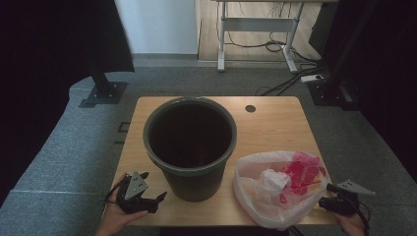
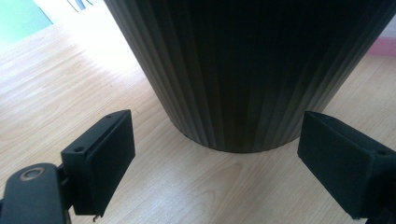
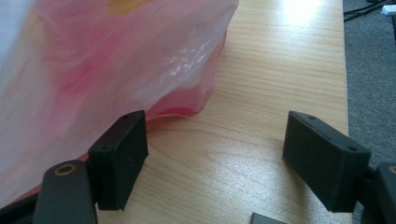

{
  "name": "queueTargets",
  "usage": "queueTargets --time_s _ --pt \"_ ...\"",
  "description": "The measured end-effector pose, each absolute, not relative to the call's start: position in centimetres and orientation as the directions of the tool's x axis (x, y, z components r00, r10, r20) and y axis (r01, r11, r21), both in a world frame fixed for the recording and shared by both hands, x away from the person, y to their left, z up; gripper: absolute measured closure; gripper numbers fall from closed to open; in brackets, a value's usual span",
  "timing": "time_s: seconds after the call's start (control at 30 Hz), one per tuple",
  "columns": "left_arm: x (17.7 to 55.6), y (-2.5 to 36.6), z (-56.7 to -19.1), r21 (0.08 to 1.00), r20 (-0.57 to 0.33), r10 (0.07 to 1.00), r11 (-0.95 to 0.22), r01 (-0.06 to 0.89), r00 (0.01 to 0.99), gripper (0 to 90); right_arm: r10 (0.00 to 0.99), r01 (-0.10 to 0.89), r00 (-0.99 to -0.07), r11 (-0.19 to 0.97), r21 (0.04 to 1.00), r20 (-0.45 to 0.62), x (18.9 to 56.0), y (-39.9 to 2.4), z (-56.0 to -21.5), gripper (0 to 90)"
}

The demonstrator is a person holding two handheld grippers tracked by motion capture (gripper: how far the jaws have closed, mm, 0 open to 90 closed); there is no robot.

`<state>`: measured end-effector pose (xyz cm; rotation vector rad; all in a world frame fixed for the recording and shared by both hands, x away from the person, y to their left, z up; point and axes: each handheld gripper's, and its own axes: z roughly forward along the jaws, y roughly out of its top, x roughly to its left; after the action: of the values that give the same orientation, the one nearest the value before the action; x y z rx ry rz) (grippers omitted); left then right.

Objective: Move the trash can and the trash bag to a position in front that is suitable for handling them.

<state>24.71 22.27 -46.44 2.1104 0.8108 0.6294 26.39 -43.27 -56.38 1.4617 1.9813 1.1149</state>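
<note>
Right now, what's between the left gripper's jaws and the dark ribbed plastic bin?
Only bare light wooden tabletop: in the left gripper view the open left gripper faces the dark ribbed plastic bin with nothing between.

High view above near edge, facing forward-down over whole surface (image 1: 275, 123). Gripper views low, close: left at bin (image 2: 243, 70), right at bag (image 3: 93, 70); both shared with high view.

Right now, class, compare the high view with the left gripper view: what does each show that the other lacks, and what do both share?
High view alone: the bin's open, dark inside, a plastic bag with red and white contents right of it, the right tool at the bag's edge, and a desk frame on the floor beyond.

Left gripper view alone: the bin's ribbed wall meeting the table, framed between the left tool's open jaws.

Both: bin, table and left tool.
</note>
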Motion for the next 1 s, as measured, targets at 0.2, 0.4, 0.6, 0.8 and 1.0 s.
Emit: queueTargets --time_s 0.2,0.4,0.6,0.8,1.0 --pt "24.8 21.9 -46.3 0.805 0.156 0.718 -0.49 0.334 0.679 11.2 0.93 0.581 -0.349 0.118 0.805 0.115 26.4 -43.3 -56.4 21.7" --pt "24.9 21.4 -46.1 0.809 0.16 0.71 -0.492 0.321 0.686 11.2 0.93 0.581 -0.349 0.117 0.806 0.116 26.4 -43.3 -56.4 21.7" --pt "25.2 21.1 -46.1 0.805 0.166 0.705 -0.5 0.318 0.689 11.2 0.93 0.58 -0.349 0.118 0.806 0.115 26.4 -43.2 -56.4 21.8" --pt "25.4 20.7 -46.0 0.804 0.168 0.707 -0.502 0.319 0.687 11.3 0.93 0.581 -0.348 0.116 0.805 0.116 26.4 -43.3 -56.4 21.9" --pt "25.7 20.2 -46.0 0.801 0.172 0.702 -0.507 0.316 0.691 11.8 0.931 0.581 -0.347 0.117 0.806 0.115 26.3 -43.2 -56.4 22.0"
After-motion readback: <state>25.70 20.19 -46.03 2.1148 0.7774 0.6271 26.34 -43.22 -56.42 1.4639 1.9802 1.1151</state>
